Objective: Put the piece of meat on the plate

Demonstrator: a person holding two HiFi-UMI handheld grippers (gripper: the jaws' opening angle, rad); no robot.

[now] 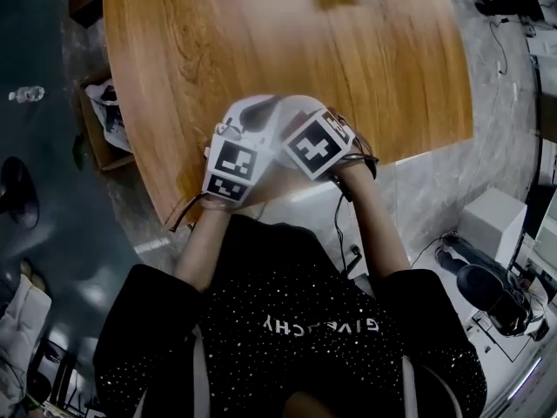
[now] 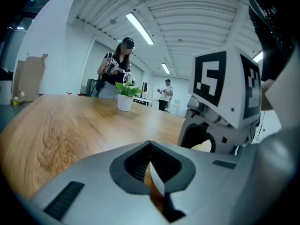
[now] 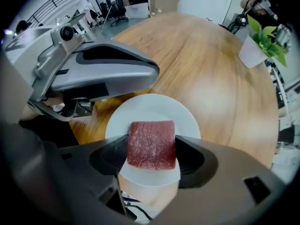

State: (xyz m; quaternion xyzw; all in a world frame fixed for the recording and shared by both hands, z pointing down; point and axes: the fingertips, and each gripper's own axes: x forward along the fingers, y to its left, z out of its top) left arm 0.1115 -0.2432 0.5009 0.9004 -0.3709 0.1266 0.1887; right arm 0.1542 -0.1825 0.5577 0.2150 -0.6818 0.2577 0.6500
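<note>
A red block of meat [image 3: 151, 144] sits clamped between the jaws of my right gripper [image 3: 151, 148], just above a white plate [image 3: 154, 111]. My left gripper [image 2: 155, 175] is shut on a thin white edge that looks like the plate's rim [image 2: 157, 181]. In the right gripper view, the left gripper's grey body [image 3: 101, 67] lies at the plate's upper left. From the head view both marker cubes, left [image 1: 231, 171] and right [image 1: 315, 144], are close together over the near edge of the wooden table [image 1: 261, 42], and they hide the plate and meat.
A potted plant [image 3: 260, 43] in a white pot [image 2: 124, 102] stands at the table's far side. Two people [image 2: 116, 69] stand beyond the table. A cardboard box [image 2: 28, 78] sits at the left. Floor and cables lie below the table's near edge.
</note>
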